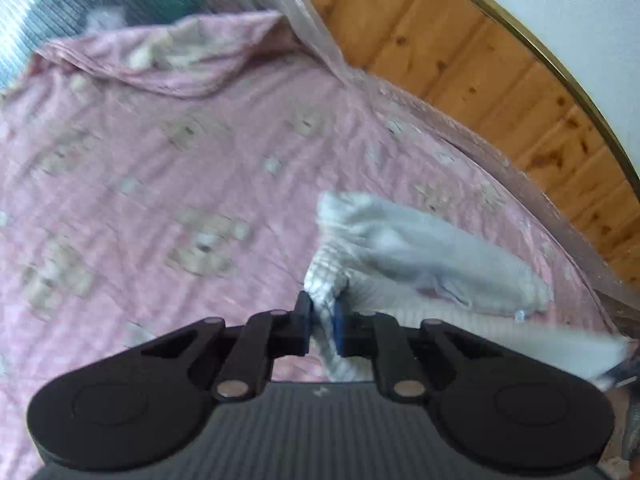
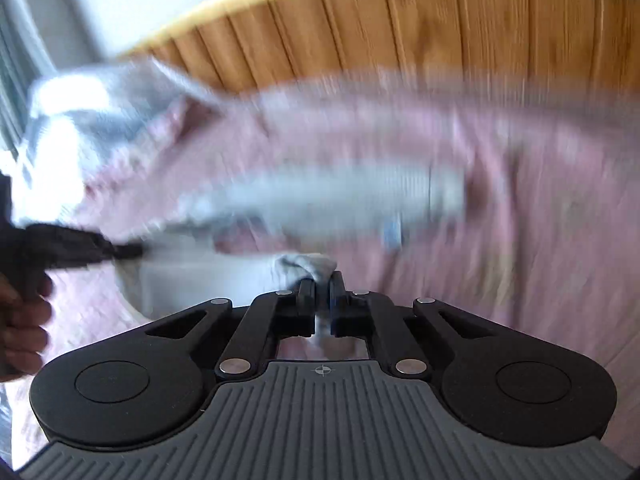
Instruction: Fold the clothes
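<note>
Grey ribbed cloth, a light garment, is pinched between the fingers of the left hand-held gripper and trails off to its right, above the pink bedsheet. Another bunch of the same garment is clamped in the right hand-held gripper, the rest stretching blurred toward the wooden headboard. A hand grips the other tool at the left edge.

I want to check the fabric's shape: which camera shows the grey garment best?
The left wrist view: the grey garment is fairly sharp there, pinched by the left gripper above the pink sheet. The right wrist view shows it motion-blurred, pinched by the right gripper.
</note>
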Action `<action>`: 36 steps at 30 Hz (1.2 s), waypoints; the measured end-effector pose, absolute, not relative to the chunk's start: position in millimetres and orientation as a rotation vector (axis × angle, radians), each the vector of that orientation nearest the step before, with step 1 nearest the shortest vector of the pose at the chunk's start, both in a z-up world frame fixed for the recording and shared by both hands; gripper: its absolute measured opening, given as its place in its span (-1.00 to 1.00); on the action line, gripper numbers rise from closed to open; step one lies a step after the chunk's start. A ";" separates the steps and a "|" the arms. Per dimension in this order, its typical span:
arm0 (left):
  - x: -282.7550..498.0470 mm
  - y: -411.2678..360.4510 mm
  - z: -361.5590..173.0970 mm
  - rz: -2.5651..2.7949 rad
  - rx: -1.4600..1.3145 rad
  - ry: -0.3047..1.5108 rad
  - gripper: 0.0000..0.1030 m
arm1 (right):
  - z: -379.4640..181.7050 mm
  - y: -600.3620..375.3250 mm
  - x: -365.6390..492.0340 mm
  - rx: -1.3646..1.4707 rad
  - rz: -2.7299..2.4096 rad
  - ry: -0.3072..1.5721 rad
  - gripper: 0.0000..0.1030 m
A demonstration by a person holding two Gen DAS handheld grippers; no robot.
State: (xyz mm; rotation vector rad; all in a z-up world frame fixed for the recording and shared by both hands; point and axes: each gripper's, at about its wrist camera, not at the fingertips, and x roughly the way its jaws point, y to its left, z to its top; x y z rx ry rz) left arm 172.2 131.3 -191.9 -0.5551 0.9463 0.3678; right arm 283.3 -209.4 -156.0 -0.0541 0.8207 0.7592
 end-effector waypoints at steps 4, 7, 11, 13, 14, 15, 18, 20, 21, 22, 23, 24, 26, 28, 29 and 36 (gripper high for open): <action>182.2 137.8 -228.4 0.403 -0.510 1.027 -0.77 | -152.7 -196.2 288.3 -0.163 0.681 0.792 0.46; 176.9 137.7 -226.4 0.379 -0.529 1.006 -0.77 | -200.0 -216.9 291.4 -0.014 0.598 0.954 0.13; 171.2 136.9 -231.7 0.372 -0.516 0.984 -0.75 | -236.4 -234.3 276.9 0.326 0.599 1.000 0.28; 171.8 134.9 -231.9 0.377 -0.511 0.982 -0.75 | -248.0 -236.9 275.8 0.429 0.563 0.962 0.37; 172.2 133.8 -231.9 0.380 -0.508 0.983 -0.75 | -253.0 -237.2 276.8 0.466 0.543 0.941 0.37; 172.5 133.1 -232.0 0.381 -0.503 0.982 -0.74 | -257.0 -232.9 280.9 0.483 0.539 0.927 0.35; 173.1 131.7 -232.3 0.381 -0.486 0.978 -0.74 | -262.7 -197.6 291.5 0.348 0.571 0.883 0.23; 173.4 130.8 -232.6 0.381 -0.475 0.975 -0.73 | -261.4 -174.0 291.6 0.184 0.583 0.847 0.25; 173.6 130.4 -232.7 0.381 -0.469 0.974 -0.73 | -259.5 -162.8 289.2 0.089 0.585 0.834 0.20; 173.8 129.9 -232.8 0.382 -0.463 0.972 -0.73 | -256.6 -153.2 285.3 -0.007 0.590 0.821 -0.09; 174.0 129.5 -232.9 0.382 -0.458 0.971 -0.73 | -254.3 -146.7 280.6 -0.095 0.600 0.809 -0.19; 174.2 129.0 -233.1 0.382 -0.452 0.969 -0.73 | -252.4 -143.9 276.9 -0.159 0.610 0.801 -0.34; 174.5 128.4 -232.9 0.381 -0.445 0.968 -0.73 | -247.4 -148.4 272.4 -0.186 0.617 0.799 -0.83; 173.6 127.5 -230.1 0.383 -0.446 0.973 -0.74 | -238.9 -160.0 268.1 -0.173 0.609 0.801 -0.92; 172.2 126.8 -227.4 0.379 -0.448 0.973 -0.74 | -229.1 -172.4 266.2 -0.130 0.587 0.797 -0.93; 160.8 106.9 -225.7 0.306 -0.362 1.012 -0.65 | -214.5 -260.5 254.1 0.018 0.450 0.961 -0.93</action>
